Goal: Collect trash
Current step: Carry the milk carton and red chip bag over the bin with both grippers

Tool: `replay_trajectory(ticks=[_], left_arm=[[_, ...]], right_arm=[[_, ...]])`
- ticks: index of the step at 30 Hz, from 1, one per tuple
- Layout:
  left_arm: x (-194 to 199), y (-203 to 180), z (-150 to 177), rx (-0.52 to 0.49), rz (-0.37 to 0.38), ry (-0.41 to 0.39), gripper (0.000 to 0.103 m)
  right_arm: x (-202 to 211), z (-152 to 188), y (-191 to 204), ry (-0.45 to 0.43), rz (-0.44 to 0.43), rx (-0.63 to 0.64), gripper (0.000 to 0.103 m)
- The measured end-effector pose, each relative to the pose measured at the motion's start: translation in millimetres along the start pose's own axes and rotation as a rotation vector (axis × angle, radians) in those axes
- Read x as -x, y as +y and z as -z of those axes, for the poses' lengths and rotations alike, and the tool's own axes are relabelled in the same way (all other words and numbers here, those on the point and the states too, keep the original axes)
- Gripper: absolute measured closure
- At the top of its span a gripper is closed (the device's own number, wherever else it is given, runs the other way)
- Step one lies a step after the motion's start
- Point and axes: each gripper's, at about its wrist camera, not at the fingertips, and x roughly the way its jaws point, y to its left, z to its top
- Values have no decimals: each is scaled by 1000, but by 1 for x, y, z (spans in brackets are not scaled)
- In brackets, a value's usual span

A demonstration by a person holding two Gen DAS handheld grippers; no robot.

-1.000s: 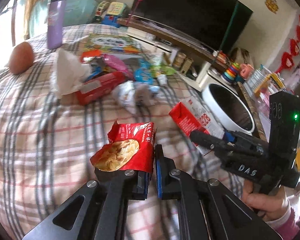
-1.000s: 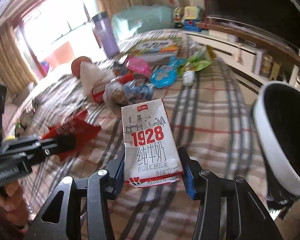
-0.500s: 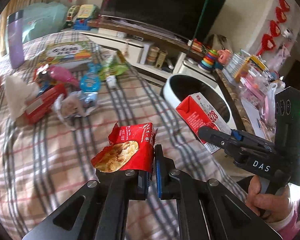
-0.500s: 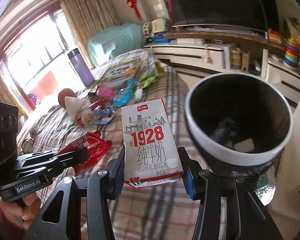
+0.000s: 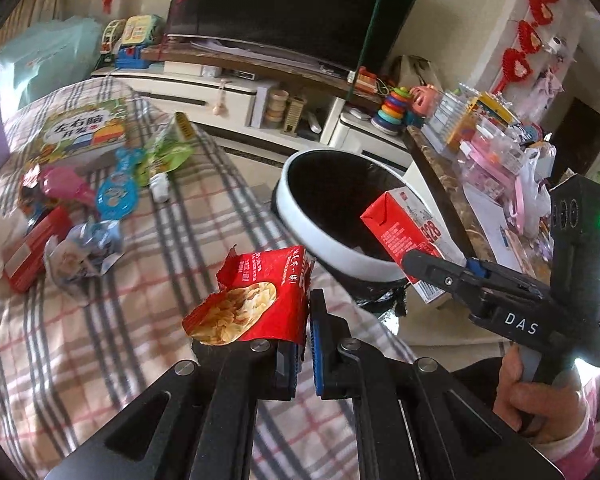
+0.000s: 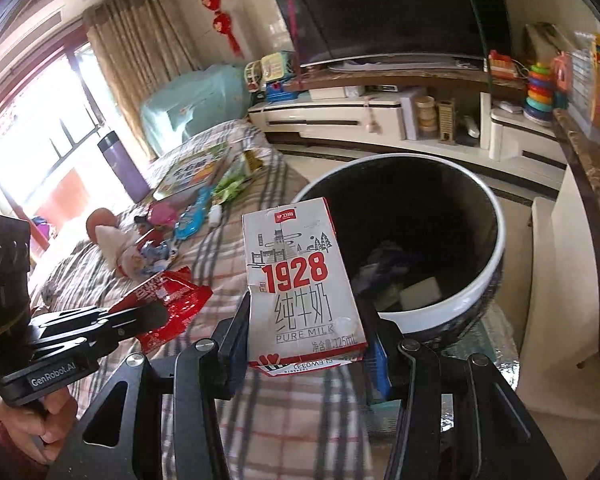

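My left gripper [image 5: 306, 320] is shut on a torn red snack wrapper [image 5: 256, 296], held above the plaid bed near its edge. My right gripper [image 6: 306, 336] is shut on a white and red milk carton [image 6: 300, 280] marked 1928, held upright. In the left wrist view the milk carton [image 5: 404, 236] hangs over the rim of the round white bin [image 5: 320, 248]. In the right wrist view the bin [image 6: 496, 256] with its dark inside sits just right of the carton, and the snack wrapper [image 6: 168, 304] shows at the left.
More litter lies on the bed: a crumpled blue-white wrapper [image 5: 84, 248], a red pack [image 5: 28, 248], a green packet [image 5: 168, 152], a picture book [image 5: 84, 132]. A TV cabinet [image 6: 340, 116] stands behind the bin, a cluttered counter [image 5: 480, 152] to its right.
Both grippers have swung right from over the bed toward the bin. The milk carton now hangs at the bin's rim, and the wrapper has reached the bed's edge. Both grips are unchanged.
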Motion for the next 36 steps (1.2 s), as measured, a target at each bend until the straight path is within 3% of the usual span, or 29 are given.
replay_trajectory(ticks=[20, 36], left_arm=[[-47, -41, -36, -91, 21, 20, 99], [-87, -56, -73, -133, 9, 59, 99]], right_arm=[[1, -7, -47, 2, 63, -66, 54], [-17, -34, -67, 48, 102, -35, 54]])
